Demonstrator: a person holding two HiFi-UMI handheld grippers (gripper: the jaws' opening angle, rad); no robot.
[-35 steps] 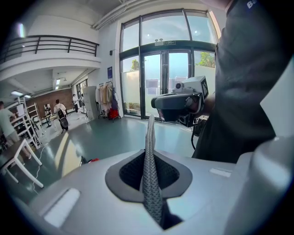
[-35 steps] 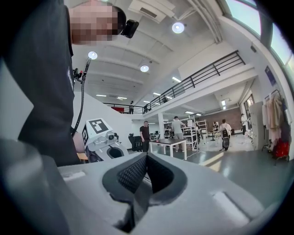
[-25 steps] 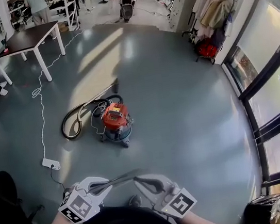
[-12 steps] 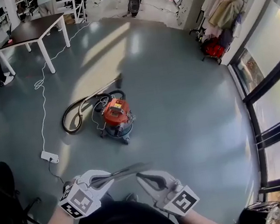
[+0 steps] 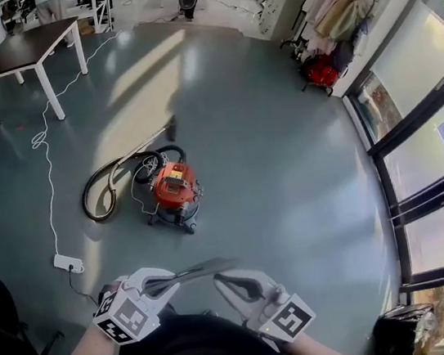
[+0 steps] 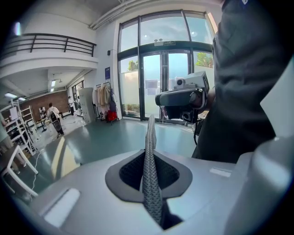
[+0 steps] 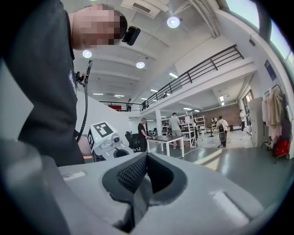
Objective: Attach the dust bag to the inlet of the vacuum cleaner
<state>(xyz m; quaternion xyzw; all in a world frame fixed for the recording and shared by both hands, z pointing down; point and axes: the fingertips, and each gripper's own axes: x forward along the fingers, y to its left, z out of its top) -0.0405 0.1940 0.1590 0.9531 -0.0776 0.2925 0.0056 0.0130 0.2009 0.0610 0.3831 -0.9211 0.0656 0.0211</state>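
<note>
The dust bag (image 5: 198, 269) is sitting pinched edge-on in your left claw (image 5: 168, 284); your right claw (image 5: 223, 280) is pressed together, empty. The vacuum cleaner (image 5: 176, 189) is standing on the floor well ahead, so the attaching is all waiting.

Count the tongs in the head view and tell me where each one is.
2. The left tongs are at the bottom left, shut on a thin grey dust bag. The right tongs are just right of them, shut and empty. None looks hidden.
</note>
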